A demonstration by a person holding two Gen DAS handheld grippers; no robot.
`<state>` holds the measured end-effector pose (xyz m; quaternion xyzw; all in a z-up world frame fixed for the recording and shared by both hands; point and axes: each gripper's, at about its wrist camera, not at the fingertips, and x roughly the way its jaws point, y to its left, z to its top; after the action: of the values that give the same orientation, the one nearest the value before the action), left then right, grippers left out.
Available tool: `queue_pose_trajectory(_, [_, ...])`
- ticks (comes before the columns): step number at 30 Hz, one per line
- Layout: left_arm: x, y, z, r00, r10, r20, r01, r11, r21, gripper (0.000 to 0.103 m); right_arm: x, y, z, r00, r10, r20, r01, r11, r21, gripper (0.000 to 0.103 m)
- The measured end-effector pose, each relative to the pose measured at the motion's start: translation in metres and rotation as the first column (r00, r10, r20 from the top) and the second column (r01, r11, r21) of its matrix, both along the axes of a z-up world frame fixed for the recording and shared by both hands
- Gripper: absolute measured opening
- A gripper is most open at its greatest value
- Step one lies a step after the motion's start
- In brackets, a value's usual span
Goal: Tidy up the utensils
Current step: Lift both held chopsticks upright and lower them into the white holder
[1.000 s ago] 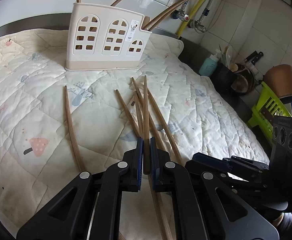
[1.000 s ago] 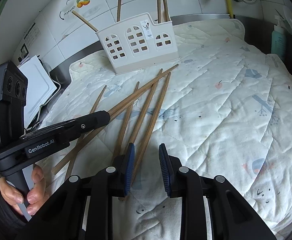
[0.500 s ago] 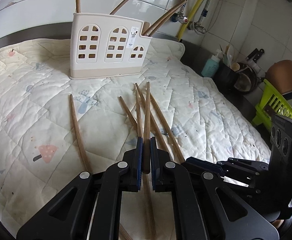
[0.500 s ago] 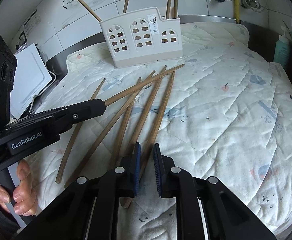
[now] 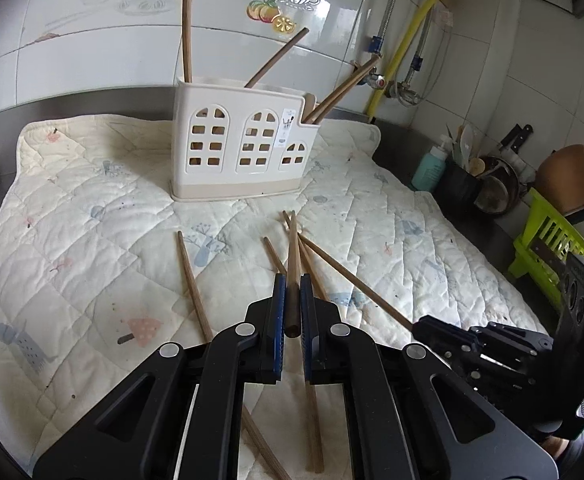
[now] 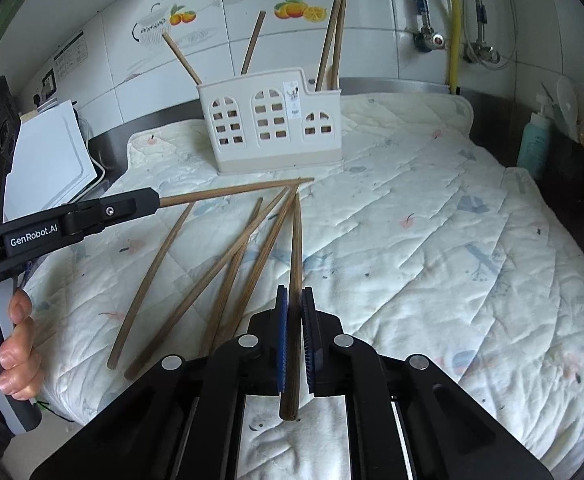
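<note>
While both grippers' jaws pinch chopsticks, the left gripper (image 6: 154,203) reads "GenRobot.AI" — white lettering.

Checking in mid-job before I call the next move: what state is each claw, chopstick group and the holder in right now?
Left claw: shut on a chopstick, lifted off the quilt.
Right claw: shut on another chopstick.
Loose chopsticks: four lying flat on the quilt.
Utensil holder: upright, four chopsticks standing in it, leaning.
</note>
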<state>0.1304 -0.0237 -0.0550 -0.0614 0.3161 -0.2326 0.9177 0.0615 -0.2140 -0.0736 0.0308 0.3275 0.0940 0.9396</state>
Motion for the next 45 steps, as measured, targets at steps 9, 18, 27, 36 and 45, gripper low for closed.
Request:
queue_pose_trajectory(9, [-0.006,0.006,0.03,0.997,0.031,0.075,-0.03,0.999,-0.015,0.005,0.005,-0.011,0.06,0.986,0.038,0.161,-0.03,0.998,-0.048,0.006])
queue_pose_trajectory(18, [0.001,0.01,0.077,0.985,0.057,0.162,-0.052,0.998,-0.033,0.005,0.048,-0.023,0.123,0.973,0.156,0.171,-0.155,0.988,-0.015,0.006])
queue_pose_trajectory(27, [0.026,0.001,0.121,0.969,0.05,0.242,-0.057,0.998,0.023,0.005,0.094,-0.026,0.187,0.953,0.216,0.215,-0.216,0.976,-0.021,0.006])
queue_pose_trajectory(36, [0.053,0.0,0.173,0.941,0.072,0.331,-0.086,0.996,0.029,0.005,0.151,-0.024,0.235,0.943,0.21,0.257,-0.221,0.975,0.012,0.006])
queue_pose_trajectory(45, [0.092,-0.002,0.235,0.886,0.124,0.447,-0.149,0.989,0.02,0.005,0.204,-0.022,0.271,0.936,0.181,0.302,-0.205,0.978,0.048,0.006])
